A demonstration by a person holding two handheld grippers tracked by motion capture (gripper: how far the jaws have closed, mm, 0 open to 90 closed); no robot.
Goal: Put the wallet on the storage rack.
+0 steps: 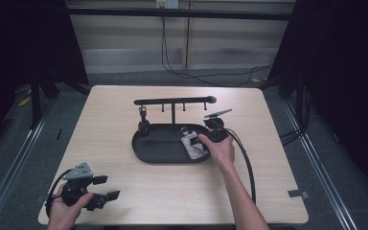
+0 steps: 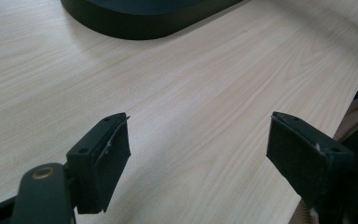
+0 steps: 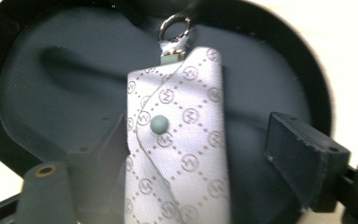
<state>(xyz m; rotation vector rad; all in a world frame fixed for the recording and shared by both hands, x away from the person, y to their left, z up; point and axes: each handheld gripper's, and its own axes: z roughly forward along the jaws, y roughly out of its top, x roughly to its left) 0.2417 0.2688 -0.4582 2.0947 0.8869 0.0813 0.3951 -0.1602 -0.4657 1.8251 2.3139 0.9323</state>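
With the right gripper (image 3: 196, 154) spread loose around the key pouch (image 3: 182, 135) lying in the black tray (image 3: 42, 88), back straight out so neither pad drags it.

- Both forearms are bare, with no sleeves in the high view.
- The left tongs (image 1: 106, 188) are black, topped by a grey three-cornered plate with small holes.
- The right tongs (image 1: 197, 143) trail a thick black cable.
- Square black pads (image 2: 103, 161) sit beside a brass-coloured rivet.

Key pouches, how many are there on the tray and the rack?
1. A grey pouch lies on the tray, at its right end, between the right gripper's open jaws. A dark item under the rack is too small to identify.
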